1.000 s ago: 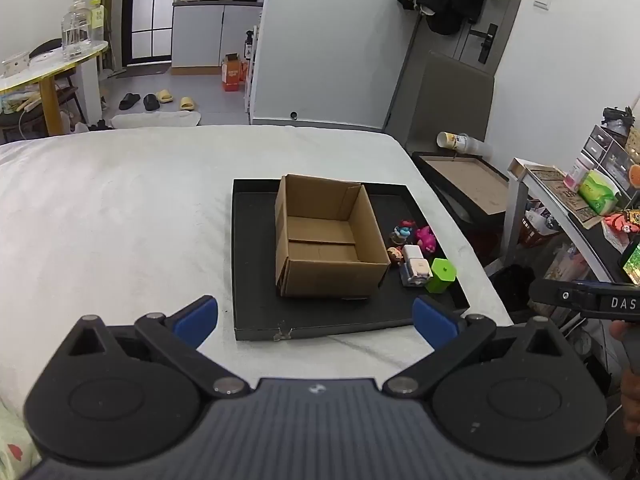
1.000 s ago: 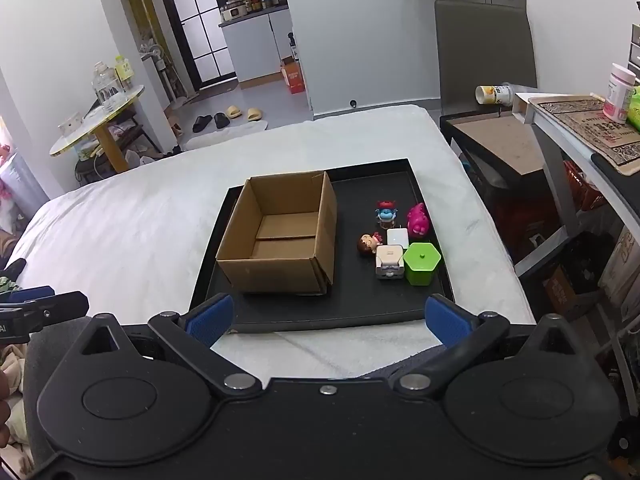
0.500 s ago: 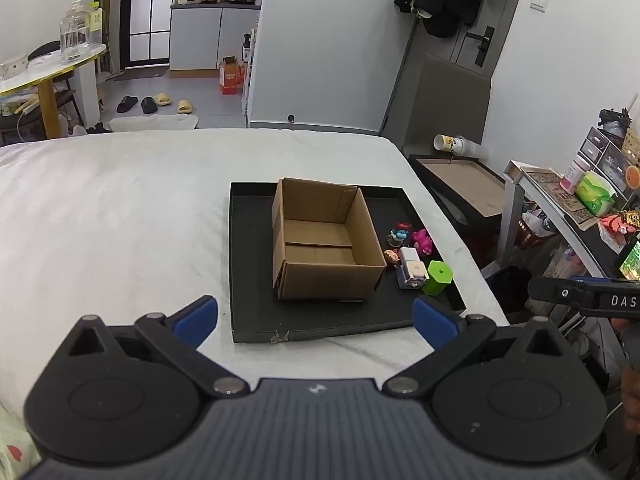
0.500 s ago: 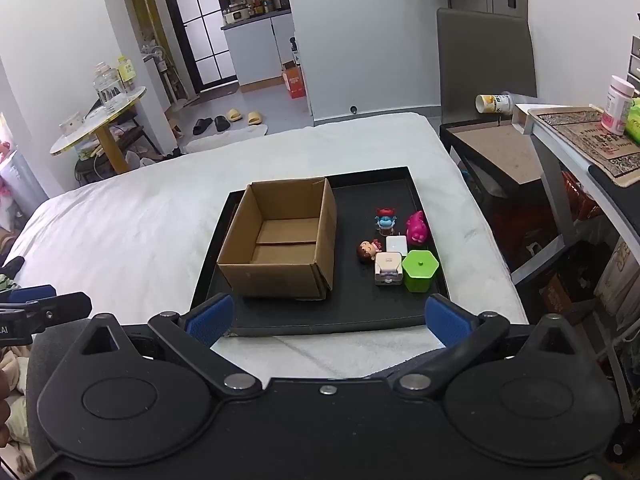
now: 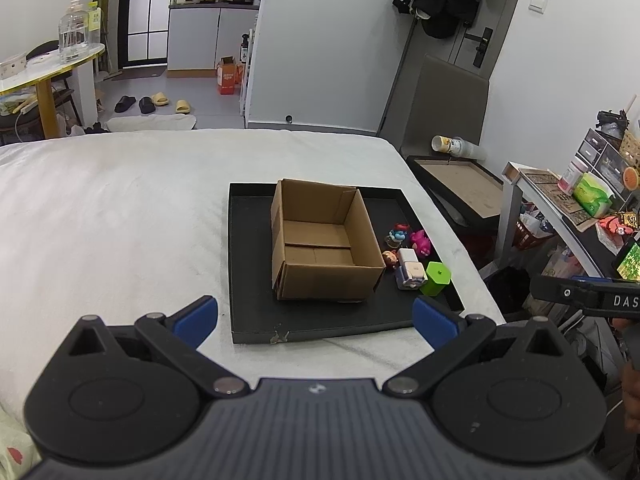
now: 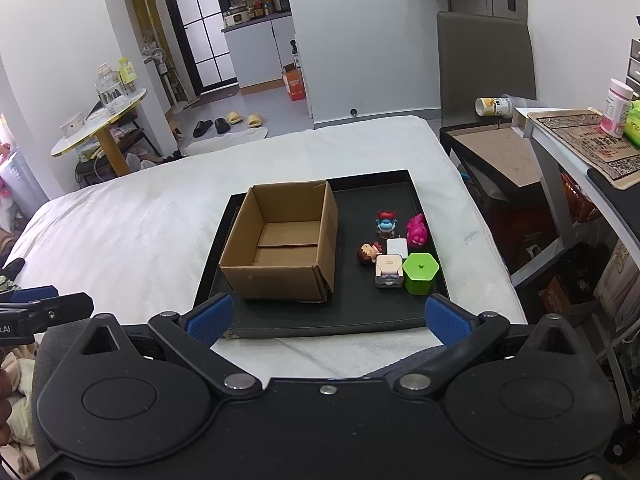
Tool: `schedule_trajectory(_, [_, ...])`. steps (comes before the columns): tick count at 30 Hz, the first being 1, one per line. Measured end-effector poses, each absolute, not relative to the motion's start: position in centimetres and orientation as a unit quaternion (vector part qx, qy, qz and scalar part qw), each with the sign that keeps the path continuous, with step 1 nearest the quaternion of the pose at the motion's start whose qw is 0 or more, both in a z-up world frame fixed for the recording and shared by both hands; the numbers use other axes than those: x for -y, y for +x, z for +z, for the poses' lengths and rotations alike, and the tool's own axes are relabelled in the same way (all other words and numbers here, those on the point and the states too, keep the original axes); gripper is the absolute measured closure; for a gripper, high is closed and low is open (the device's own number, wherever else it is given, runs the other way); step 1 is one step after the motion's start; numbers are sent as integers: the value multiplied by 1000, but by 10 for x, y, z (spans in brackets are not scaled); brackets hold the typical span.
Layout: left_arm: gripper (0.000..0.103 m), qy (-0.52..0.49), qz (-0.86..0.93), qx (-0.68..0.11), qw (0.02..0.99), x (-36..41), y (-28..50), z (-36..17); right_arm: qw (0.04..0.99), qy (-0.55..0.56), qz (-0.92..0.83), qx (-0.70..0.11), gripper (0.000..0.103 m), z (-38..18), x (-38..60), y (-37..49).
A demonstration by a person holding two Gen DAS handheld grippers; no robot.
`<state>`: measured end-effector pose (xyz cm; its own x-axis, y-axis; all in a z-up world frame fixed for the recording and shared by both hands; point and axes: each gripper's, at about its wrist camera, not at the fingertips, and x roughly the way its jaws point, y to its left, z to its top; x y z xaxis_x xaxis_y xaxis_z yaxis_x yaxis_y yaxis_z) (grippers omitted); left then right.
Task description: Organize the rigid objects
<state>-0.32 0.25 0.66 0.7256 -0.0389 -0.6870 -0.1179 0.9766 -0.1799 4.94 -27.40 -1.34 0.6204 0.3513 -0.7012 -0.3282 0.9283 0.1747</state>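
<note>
- Nothing is sorted yet, as far as you can judge: the cardboard box [image 6: 280,244] stands open and bare inside, on the left part of the black tray [image 6: 376,312] that lies on the bed [image 6: 120,220].
- All the small things wait on the tray just to the right of the box: a blue figure [image 6: 386,222], a pink toy [image 6: 417,230], a small doll [image 6: 367,252], a white block [image 6: 397,247], a beige cube [image 6: 388,270] and a green hexagonal container [image 6: 420,273]. They sit clustered, several touching or nearly so.
- Your left claw [image 5: 316,318] has its fingers spread wide and holds nothing; it hangs short of the tray's near edge.
- Your right claw [image 6: 326,318] is likewise spread and bare, also back from the tray.
- What is left is likely the whole job: six pieces to carry into the box, one at a time.
- The green container and beige cube lie nearest your right claw, so they look like the easiest start.
</note>
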Motion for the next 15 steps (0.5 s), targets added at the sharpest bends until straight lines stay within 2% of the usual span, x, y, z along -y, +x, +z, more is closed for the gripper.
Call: schedule_trajectory(15, [0,-105,20,-369,923,-5,-4,8,899,18,186,-397,0,-12,269,49])
